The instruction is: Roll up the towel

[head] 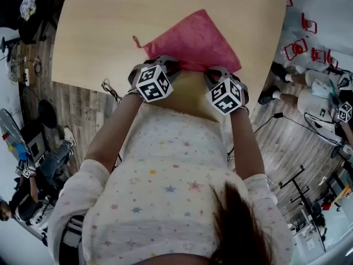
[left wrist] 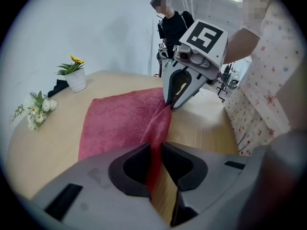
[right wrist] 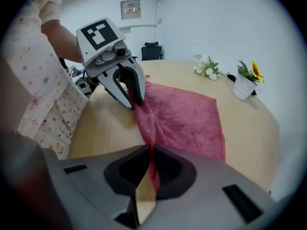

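The red towel (head: 194, 40) lies spread on the wooden worktop (head: 105, 26) just ahead of the 2 tools. Its near edge is lifted into a ridge that runs from one tool to the other. The right tool (right wrist: 149, 150) has its jaws pressed together, pinching that edge. The left tool (left wrist: 156, 150) has its jaws slightly spread, with the towel edge standing loosely between them.

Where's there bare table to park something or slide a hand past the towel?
Widest bare table: left of the towel, and beyond its far edge up to the pot and flowers. Right of the towel, only a narrower strip. Crowded: the near edge, with the left claw and right claw at the towel's hem.
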Demonstrator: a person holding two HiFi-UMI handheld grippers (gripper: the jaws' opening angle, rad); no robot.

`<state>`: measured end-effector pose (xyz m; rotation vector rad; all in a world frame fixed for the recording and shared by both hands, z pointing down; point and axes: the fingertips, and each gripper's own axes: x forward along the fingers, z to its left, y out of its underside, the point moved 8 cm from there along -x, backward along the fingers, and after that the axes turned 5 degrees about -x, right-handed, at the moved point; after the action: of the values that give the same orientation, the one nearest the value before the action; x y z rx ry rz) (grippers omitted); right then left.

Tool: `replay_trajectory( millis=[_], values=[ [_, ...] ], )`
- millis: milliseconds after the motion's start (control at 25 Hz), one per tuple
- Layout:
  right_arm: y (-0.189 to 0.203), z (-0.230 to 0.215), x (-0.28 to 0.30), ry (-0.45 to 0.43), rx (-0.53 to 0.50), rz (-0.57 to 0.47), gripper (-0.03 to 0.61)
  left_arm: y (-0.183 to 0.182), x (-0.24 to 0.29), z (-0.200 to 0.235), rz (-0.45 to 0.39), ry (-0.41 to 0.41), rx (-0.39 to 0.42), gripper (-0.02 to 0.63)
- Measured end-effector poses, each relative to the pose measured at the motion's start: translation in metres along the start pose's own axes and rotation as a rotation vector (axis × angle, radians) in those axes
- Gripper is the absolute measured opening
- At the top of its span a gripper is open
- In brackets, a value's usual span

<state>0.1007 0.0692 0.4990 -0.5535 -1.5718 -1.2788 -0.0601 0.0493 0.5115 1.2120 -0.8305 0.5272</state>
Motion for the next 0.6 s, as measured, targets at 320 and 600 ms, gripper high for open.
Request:
replay_trajectory(
  millis=[320, 600],
  values=[
    [0.003, 0.008, -0.018, -0.192, 0.065, 0.027, 0.020, 0.000, -0.011, -0.015, 0.027, 0.143, -0.042, 0.031],
    [0.000, -0.014, -0.021, -0.142, 0.147, -0.010, 0.040, -0.009, -0.012, 0.006, 0.005, 0.091, -0.120, 0.032]
  ],
)
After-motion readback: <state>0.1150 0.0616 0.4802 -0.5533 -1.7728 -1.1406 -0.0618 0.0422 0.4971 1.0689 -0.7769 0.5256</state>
